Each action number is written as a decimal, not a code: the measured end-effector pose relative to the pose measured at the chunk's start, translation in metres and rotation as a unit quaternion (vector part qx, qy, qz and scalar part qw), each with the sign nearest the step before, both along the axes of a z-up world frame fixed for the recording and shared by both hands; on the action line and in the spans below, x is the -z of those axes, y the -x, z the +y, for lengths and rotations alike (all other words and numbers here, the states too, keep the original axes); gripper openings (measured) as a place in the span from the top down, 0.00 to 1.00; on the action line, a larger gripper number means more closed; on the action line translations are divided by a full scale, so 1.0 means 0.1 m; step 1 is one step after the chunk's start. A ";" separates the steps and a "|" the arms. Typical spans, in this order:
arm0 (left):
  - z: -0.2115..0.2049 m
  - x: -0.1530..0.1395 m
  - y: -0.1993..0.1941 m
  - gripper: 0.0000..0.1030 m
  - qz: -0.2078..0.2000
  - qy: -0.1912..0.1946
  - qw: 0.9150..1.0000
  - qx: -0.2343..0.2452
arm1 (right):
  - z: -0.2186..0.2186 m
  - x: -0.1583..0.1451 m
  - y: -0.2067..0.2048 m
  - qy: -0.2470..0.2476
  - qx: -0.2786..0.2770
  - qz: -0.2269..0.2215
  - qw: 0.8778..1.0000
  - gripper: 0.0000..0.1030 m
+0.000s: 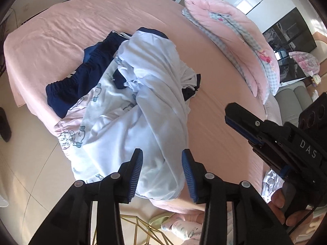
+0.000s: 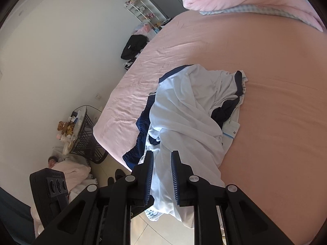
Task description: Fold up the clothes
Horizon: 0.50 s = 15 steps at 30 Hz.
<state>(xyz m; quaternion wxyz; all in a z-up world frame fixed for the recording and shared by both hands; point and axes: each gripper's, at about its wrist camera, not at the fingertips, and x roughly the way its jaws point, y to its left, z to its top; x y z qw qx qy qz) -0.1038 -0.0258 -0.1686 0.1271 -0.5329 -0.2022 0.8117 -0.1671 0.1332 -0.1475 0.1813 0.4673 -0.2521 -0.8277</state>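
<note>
Lying between left tool (image 1: 162,163) pads (untouched), white garment (image 1: 155,94), pink bed (image 1: 214,94)

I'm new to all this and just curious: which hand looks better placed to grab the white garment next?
Probably the left. The left gripper stands open right over the white garment at the bed's edge. The right gripper, narrower, hovers off to the side over bare pink sheet.

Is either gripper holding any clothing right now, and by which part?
Nothing is held. The left gripper stands open over the white garment, not pinching it; the right gripper hangs bare above the pink sheet.
</note>
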 end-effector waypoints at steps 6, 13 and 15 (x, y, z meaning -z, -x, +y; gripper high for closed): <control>-0.11 0.05 0.09 0.26 -0.002 0.020 1.000 -0.014 | 0.02 0.17 -0.01 -0.005 -0.002 -0.029 1.000 0.84; -0.06 0.25 0.25 0.26 -0.027 0.042 0.999 0.003 | 0.00 0.44 0.00 -0.023 -0.001 -0.074 0.997 0.37; -0.04 0.33 0.29 0.26 -0.036 0.043 0.998 0.009 | 0.01 0.49 -0.01 -0.022 0.000 -0.073 0.997 0.35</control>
